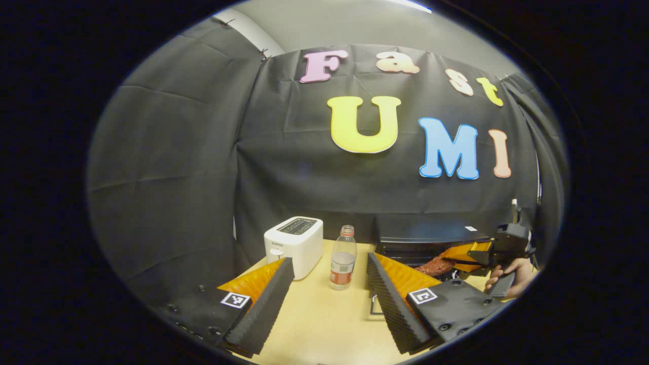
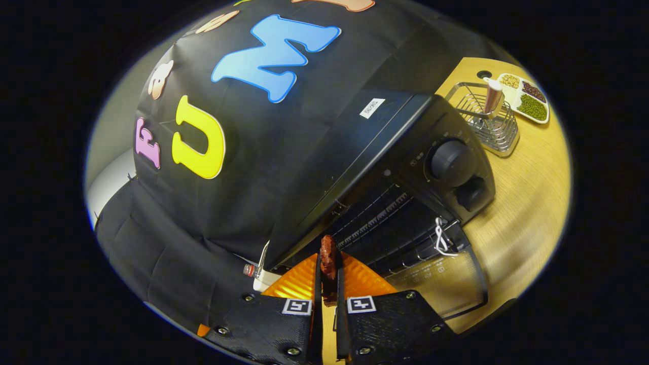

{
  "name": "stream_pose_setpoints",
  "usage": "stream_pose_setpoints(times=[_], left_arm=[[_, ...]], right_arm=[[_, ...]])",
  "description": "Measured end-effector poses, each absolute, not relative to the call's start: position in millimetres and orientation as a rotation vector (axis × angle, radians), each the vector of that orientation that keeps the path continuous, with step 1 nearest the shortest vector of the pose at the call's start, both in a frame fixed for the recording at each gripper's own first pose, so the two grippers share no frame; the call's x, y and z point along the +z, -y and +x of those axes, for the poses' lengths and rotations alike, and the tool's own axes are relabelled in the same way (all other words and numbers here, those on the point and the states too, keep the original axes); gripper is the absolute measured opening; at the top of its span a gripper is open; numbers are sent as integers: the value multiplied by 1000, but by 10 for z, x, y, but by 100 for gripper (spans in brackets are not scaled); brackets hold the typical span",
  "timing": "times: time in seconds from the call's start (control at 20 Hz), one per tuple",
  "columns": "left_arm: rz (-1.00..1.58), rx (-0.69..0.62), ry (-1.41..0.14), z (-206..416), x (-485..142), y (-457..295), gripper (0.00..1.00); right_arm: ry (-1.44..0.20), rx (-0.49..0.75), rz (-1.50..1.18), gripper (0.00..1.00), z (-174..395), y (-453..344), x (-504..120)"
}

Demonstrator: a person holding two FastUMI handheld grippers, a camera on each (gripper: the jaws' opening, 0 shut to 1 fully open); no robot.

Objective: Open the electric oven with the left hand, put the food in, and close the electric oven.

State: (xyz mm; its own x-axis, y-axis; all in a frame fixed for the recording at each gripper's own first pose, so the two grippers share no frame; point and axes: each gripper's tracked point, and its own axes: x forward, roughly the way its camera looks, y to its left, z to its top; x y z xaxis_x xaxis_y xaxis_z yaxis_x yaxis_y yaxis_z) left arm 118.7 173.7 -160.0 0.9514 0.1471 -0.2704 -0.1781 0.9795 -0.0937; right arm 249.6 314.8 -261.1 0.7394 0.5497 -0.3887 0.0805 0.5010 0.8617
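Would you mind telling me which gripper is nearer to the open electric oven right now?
Right. The right gripper, shut on the food, is at the oven mouth; the left gripper is open, back by the water bottle.

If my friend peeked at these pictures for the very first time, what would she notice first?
Probably the black oven with its door dropped open, big in the right gripper view, and the reddish food pinched in the right tool just in front of it. Next, in the left gripper view, the white toaster and a bottle stand on the table past the open left tool.
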Motion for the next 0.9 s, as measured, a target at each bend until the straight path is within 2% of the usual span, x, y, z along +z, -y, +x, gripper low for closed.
stream_pose_setpoints(times=[0.2, 0.65, 0.7, 0.8, 0.9], left_arm=[[-123, 182, -286, 1160, -1660, -1842, 98], [-115, 205, -315, 1163, -1742, -1946, 100], [-115, 206, -316, 1163, -1757, -1936, 98], [-114, 205, -315, 1171, -1760, -1906, 100], [-108, 201, -317, 1170, -1771, -1869, 98]], right_arm=[[-688, 293, 997, 11, 2651, -3256, -2756], [-652, 222, 920, 13, 2848, -3176, -3014], [-643, 212, 890, 16, 2867, -3130, -3036], [-654, 168, 830, 22, 2854, -3029, -3135], [-664, 155, 799, 40, 2846, -2963, -3179]])
